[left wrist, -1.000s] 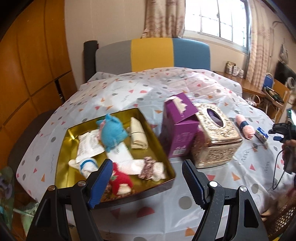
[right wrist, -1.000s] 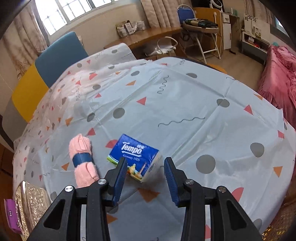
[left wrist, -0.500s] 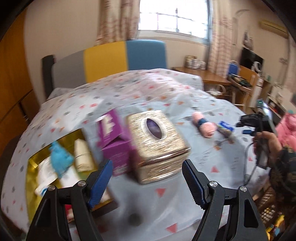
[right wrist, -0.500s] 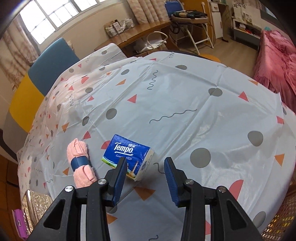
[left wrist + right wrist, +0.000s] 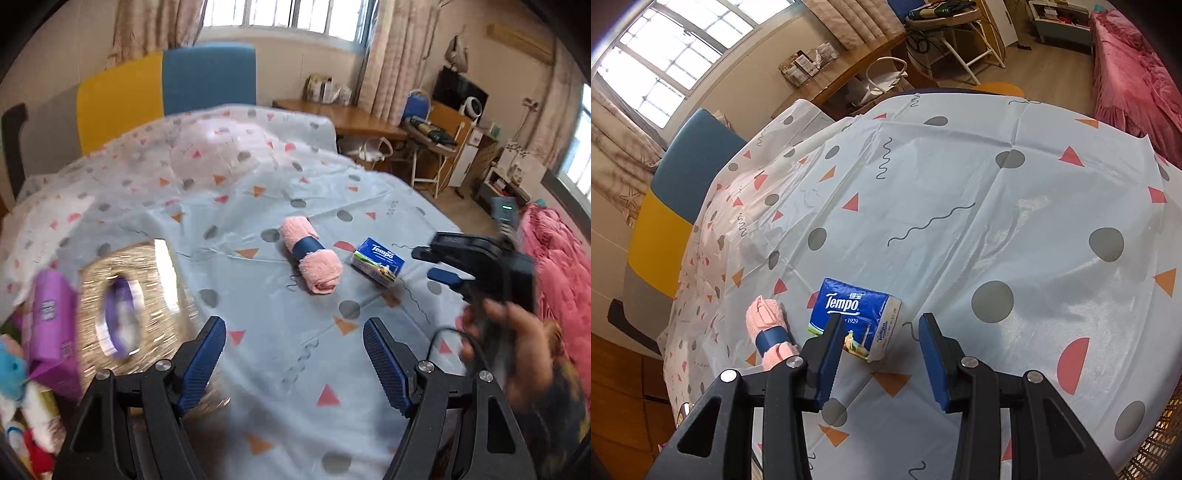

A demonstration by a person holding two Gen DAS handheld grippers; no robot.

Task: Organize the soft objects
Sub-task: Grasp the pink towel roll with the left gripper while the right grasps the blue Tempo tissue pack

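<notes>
A: Left wrist view first. What's in it?

B: The left gripper [image 5: 293, 354] has its jaws spread wide w/ nothing between them, just bare tablecloth [image 5: 280, 317]. Past it a rolled pink towel [image 5: 311, 259] w/ a blue band lies on the cloth, and a blue tissue pack [image 5: 377, 261] sits just beside it, to the right in the pic. Near left, blurred: a gold tissue box [image 5: 136, 306] w/ a purple box [image 5: 51, 328] against it. At the far left edge a blue plush [image 5: 13, 365] and other soft bits, too smeared to tell apart.

A: Anything the other view lacks?

B: Yes, the right gripper [image 5: 443, 266] seen from outside, held by a person's hand [image 5: 513, 343], w/ a cable hanging by it. It's close to the tissue pack, apart from it.

A: Right wrist view?

B: The right gripper [image 5: 881, 354] has jaws part open, holding nothing. The tissue pack [image 5: 855, 319] lies just past the tips, partly behind the left-hand finger [image 5: 829, 354]; pads not touching it. The pink towel [image 5: 770, 334] is beside the pack, its near end hidden by that finger. The gold box shows only as a sliver at the lower left. Beyond: open cloth, a pink bedspread [image 5: 1137, 74], a blue and yellow headboard [image 5: 676, 199].
</notes>
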